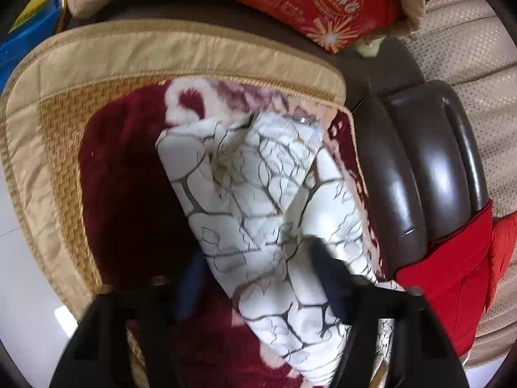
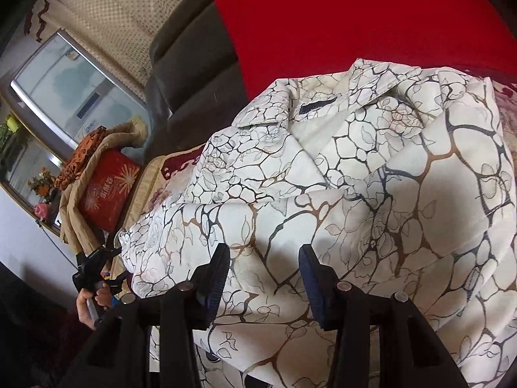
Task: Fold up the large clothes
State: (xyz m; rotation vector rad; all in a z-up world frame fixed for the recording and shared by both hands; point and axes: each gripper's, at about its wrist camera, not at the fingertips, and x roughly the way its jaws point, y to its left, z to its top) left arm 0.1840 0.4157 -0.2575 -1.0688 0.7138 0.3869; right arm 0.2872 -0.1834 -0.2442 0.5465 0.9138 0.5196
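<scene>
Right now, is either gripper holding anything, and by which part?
The left gripper straddles a folded side of the white patterned shirt; the right gripper its lower part. Whether either pair of jaws actually grips cannot be told.

White patterned garment [image 1: 258, 194] runs off the left wrist view's lower edge, hiding much of the blurred left gripper's [image 1: 258, 278] left finger [image 1: 190, 278]; pad contact indiscernible.
</scene>
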